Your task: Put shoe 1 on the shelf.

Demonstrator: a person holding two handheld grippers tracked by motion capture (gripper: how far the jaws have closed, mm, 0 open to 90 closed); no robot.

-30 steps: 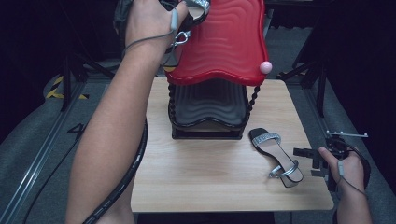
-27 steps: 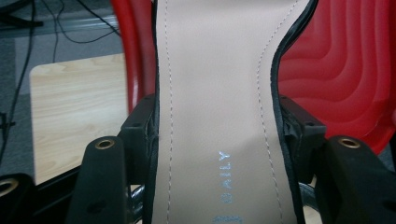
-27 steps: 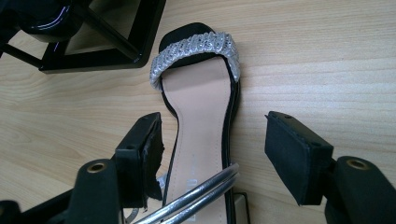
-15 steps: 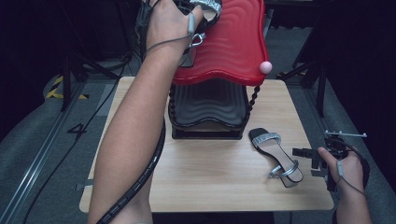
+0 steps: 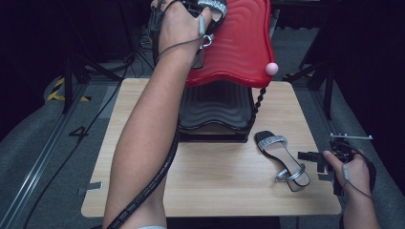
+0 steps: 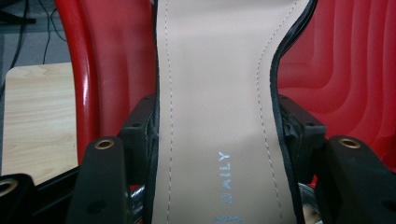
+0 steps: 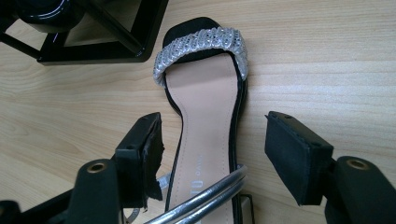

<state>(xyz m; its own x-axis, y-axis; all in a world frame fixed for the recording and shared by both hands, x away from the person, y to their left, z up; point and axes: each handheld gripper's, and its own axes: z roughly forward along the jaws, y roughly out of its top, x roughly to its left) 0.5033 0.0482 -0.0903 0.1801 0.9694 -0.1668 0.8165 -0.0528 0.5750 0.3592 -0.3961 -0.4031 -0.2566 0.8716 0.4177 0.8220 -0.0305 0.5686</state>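
Note:
A black sandal with a beige insole (image 6: 219,93) is clamped at its sides by my left gripper (image 6: 217,126), which is shut on it. The hand holds it over the red wavy top shelf (image 5: 243,43) of a shoe rack; its silver strap (image 5: 212,5) peeks past my left gripper (image 5: 210,16). The matching sandal (image 5: 282,160) lies flat on the wooden table (image 5: 143,119), toe toward the rack. My right gripper (image 7: 215,149) is open, with the waist of this sandal (image 7: 205,93) lying between its jaws; the right pad stands clear of it. It sits at the table's right edge (image 5: 316,164).
Under the red shelf is a black wavy shelf (image 5: 215,105), whose base corner (image 7: 93,42) lies just beyond the sandal's toe. A pink ball (image 5: 271,68) caps the rack's front right post. Dark stands and cables surround the table.
My left hand has carried the sandal to the right and slightly down toward the red shelf. The right hand and the sandal on the table have stayed put.

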